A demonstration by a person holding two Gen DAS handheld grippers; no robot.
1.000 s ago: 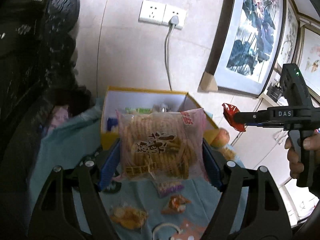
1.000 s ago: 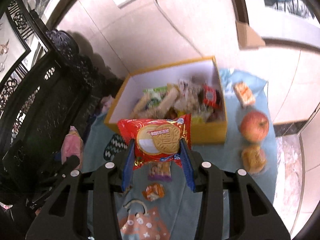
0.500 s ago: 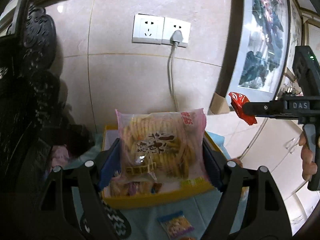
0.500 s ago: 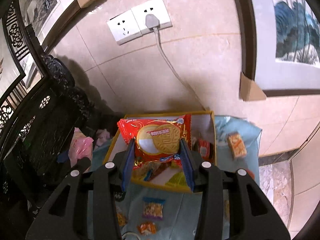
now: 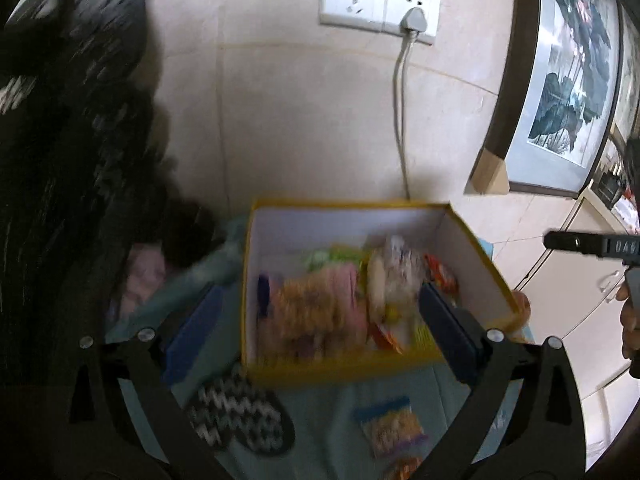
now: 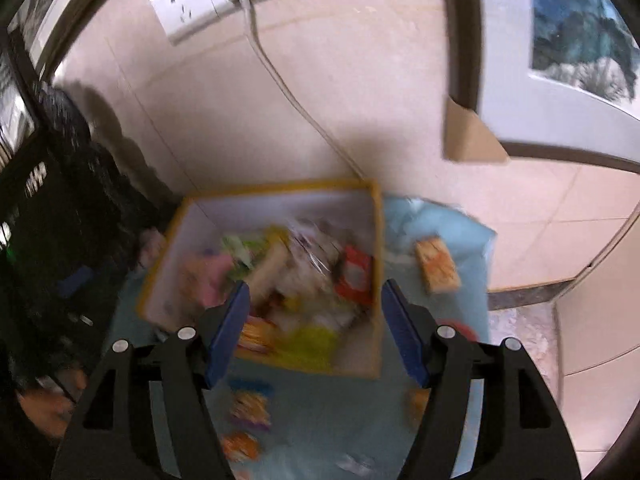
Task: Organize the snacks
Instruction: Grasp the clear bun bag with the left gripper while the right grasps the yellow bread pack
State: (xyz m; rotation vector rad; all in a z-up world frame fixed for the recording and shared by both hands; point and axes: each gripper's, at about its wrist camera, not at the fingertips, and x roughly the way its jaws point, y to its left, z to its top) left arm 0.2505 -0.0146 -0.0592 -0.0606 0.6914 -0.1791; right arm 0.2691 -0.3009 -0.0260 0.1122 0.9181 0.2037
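A yellow-edged box with white inner walls stands against the wall and holds several snack packs. It also shows in the right wrist view. My left gripper is open and empty above the box's front. A blurred pack of round crackers lies in the box between its fingers. My right gripper is open and empty above the box's front edge. Both views are blurred by motion.
A blue cloth covers the table. On it lie a zigzag-patterned item, a small snack pack, an orange pack right of the box and more small packs. A cord hangs from the wall socket.
Both grippers opened and let go of their packs: the cracker pack and the red biscuit pack dropped into the box. Both cameras tilted down toward the box.
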